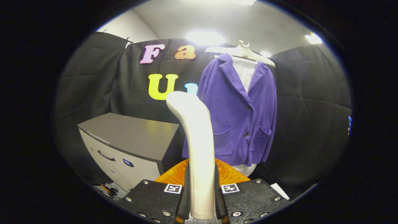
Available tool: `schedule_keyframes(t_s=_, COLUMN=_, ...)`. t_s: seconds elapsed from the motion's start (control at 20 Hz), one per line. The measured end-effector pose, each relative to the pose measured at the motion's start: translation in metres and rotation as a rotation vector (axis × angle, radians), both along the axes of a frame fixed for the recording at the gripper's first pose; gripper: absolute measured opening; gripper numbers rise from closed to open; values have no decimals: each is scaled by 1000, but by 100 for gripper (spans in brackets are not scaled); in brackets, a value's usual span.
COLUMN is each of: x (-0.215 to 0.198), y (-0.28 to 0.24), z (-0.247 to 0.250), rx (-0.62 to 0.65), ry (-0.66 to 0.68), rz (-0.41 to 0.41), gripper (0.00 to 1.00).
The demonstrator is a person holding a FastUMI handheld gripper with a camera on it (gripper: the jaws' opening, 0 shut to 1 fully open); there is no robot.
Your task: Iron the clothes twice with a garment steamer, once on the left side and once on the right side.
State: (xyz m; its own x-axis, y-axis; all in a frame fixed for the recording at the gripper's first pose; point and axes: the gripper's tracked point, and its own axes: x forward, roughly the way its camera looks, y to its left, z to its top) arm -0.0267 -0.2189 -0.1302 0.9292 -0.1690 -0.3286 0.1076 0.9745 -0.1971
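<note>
A white garment steamer [196, 140] stands upright between my fingers, its curved head rising toward the booth wall. My gripper [201, 189] is shut on the steamer's handle, with both pads pressing its sides. Beyond the steamer, slightly to the right, a purple jacket [239, 115] over a white shirt [245, 73] hangs on a white hanger [241, 51]. The steamer head is well short of the jacket and is level with its left sleeve.
A cabinet with a dark top [130, 137] and pale drawers stands to the left, close to the steamer. An orange object [228, 174] sits just ahead of my fingers, below the jacket's hem. Black cloth walls enclose the booth.
</note>
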Motion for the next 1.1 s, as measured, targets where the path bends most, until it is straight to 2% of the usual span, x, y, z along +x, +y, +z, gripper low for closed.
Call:
schedule_keyframes(t_s=0.2, x=15, y=62, z=31, rx=-49, ry=-62, rz=-19, gripper=31)
schedule_keyframes(t_s=0.4, x=32, y=128, z=59, rx=-36, ry=-121, rz=-13, gripper=31)
schedule_keyframes(t_s=0.55, x=41, y=170, z=55, rx=4, ry=-114, rz=5, gripper=31)
schedule_keyframes(t_s=0.85, x=29, y=185, z=54, rx=19, ry=-102, rz=53, gripper=31)
schedule_keyframes(t_s=1.1, x=6, y=179, z=69, rx=35, ry=-122, rz=135, gripper=31)
